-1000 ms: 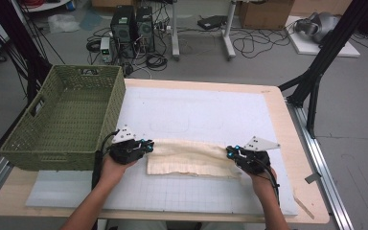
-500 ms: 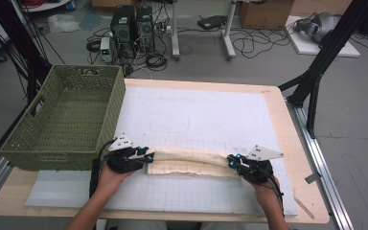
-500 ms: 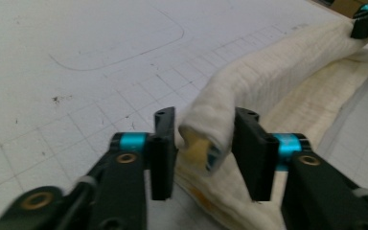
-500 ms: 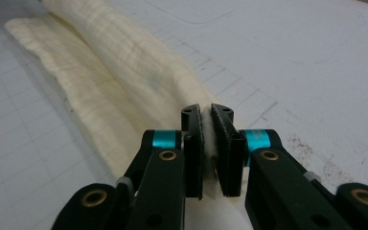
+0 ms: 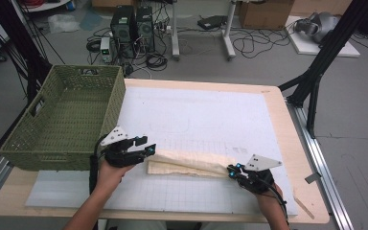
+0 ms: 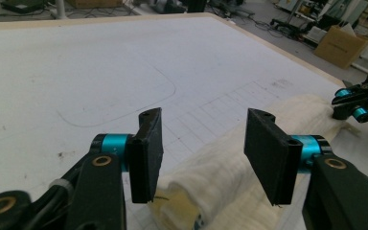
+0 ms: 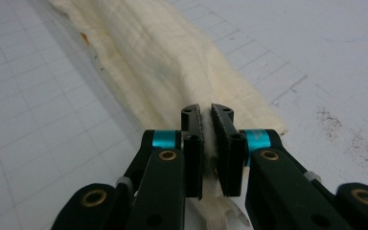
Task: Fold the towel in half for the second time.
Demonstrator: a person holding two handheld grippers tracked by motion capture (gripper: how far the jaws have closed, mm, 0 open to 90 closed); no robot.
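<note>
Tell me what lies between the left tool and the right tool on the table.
The folded cream towel spans the stretch between the left tool and the right tool, lying on the white mat; the high view shows it.

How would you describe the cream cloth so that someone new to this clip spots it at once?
Start at the white gridded mat covering the wooden table, then look along its near edge, right of the green woven basket. The cloth lies there as a long folded cream strip between the left gripper and right gripper. It is the one soft, pale-yellow thing on the mat.
</note>
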